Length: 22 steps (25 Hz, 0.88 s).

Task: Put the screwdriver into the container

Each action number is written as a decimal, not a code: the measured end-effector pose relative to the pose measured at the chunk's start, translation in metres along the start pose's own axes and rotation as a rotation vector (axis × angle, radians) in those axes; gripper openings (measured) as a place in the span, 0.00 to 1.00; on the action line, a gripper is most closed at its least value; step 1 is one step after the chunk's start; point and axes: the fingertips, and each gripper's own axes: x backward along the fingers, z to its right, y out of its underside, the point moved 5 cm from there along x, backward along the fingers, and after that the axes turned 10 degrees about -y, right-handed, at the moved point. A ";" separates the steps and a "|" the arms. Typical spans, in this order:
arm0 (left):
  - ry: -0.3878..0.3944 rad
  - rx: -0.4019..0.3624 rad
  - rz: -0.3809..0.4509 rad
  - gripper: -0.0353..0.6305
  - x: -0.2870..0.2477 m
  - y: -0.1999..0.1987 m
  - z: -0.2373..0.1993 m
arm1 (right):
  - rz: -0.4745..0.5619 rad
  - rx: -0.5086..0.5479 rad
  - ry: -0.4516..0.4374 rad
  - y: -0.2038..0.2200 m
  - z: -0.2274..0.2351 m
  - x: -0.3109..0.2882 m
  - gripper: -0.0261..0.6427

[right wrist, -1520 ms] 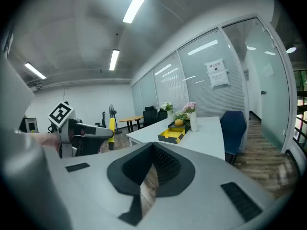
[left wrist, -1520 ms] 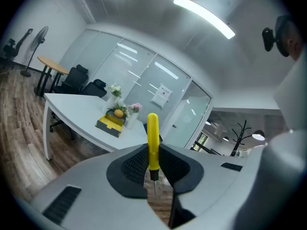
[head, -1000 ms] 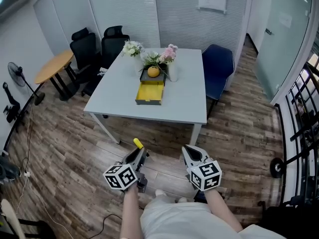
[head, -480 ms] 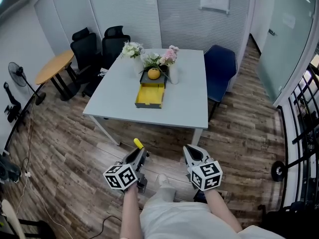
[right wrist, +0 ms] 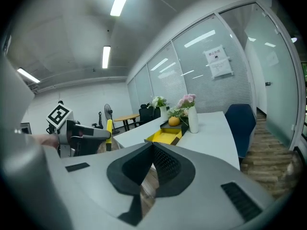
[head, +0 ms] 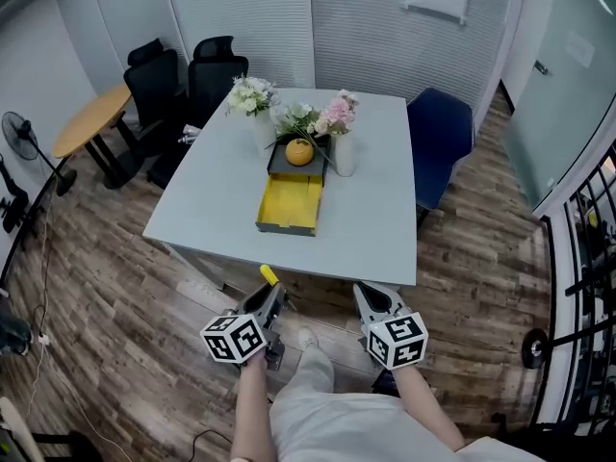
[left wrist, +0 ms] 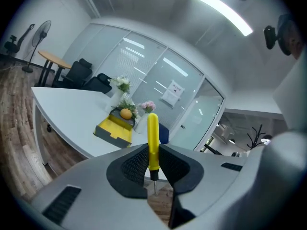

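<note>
A yellow-handled screwdriver (left wrist: 152, 137) stands upright between the jaws of my left gripper (left wrist: 153, 153), which is shut on its handle; the thin metal shaft points down behind the pads. In the head view the left gripper (head: 272, 295) hangs over the wood floor just short of the table's near edge, the screwdriver's yellow handle tip (head: 268, 275) sticking out ahead. The yellow open container (head: 289, 203) lies on the table's middle, also visible as the container (left wrist: 115, 128) and the container (right wrist: 165, 137). My right gripper (head: 370, 296) is beside the left, shut and empty (right wrist: 152, 145).
A grey-white table (head: 212, 200) carries an orange fruit (head: 299, 152) in a dark tray, flower bunches (head: 252, 94) and a white vase (head: 344, 154). A blue chair (head: 440, 147) stands right of it; black chairs (head: 188, 80) and a round wooden table (head: 89, 123) are far left.
The table and container have come closer and lower in the head view as both grippers moved toward it. The screwdriver stays gripped in the left gripper.
</note>
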 end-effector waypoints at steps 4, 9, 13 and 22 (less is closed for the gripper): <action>0.000 0.004 -0.044 0.15 -0.061 -0.046 -0.032 | -0.026 -0.022 0.005 -0.030 0.034 -0.070 0.06; 0.003 -0.016 -0.086 0.15 -0.139 -0.102 -0.068 | -0.048 -0.047 0.018 -0.058 0.076 -0.150 0.06; 0.010 -0.041 -0.130 0.15 -0.194 -0.130 -0.092 | -0.067 -0.075 0.040 -0.070 0.112 -0.203 0.06; 0.019 -0.031 -0.217 0.15 -0.272 -0.159 -0.136 | -0.133 -0.114 0.067 -0.078 0.157 -0.281 0.06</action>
